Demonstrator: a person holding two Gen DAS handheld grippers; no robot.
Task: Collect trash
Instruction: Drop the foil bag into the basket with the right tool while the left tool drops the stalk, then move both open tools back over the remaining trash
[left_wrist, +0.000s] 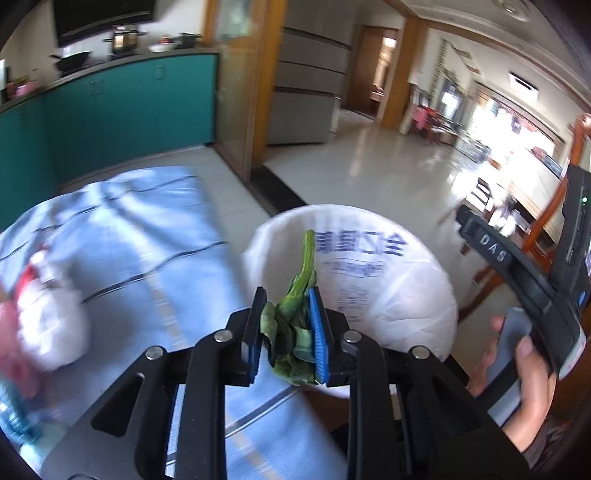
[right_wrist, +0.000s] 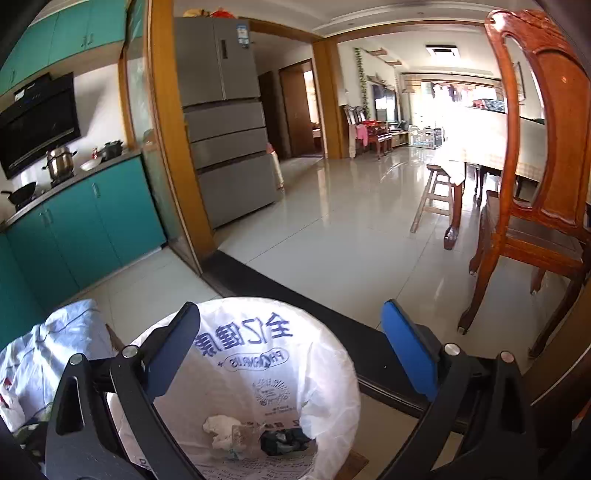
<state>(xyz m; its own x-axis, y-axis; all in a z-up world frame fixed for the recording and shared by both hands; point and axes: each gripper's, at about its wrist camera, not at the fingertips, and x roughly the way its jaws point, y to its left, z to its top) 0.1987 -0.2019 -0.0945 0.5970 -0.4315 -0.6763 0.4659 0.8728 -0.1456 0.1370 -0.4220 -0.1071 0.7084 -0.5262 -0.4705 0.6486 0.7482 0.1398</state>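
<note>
My left gripper (left_wrist: 286, 299) is shut on a wilted green vegetable leaf (left_wrist: 295, 317) whose stem sticks up past the fingertips. It holds the leaf at the near rim of a trash bin lined with a white printed bag (left_wrist: 388, 280), beside the table edge. My right gripper (right_wrist: 291, 332) is open and empty, held above the same bin (right_wrist: 325, 369). Inside the bin lie a crumpled white tissue (right_wrist: 221, 430), a clear wrapper and a dark scrap (right_wrist: 282, 441). The right gripper also shows in the left wrist view (left_wrist: 517, 266), held in a hand.
A table with a light blue striped cloth (left_wrist: 147, 236) lies left of the bin, with a white and red bag (left_wrist: 48, 317) on it. A wooden chair (right_wrist: 532, 192) stands to the right. Teal kitchen cabinets (right_wrist: 85, 229) and a grey fridge (right_wrist: 229, 122) stand behind.
</note>
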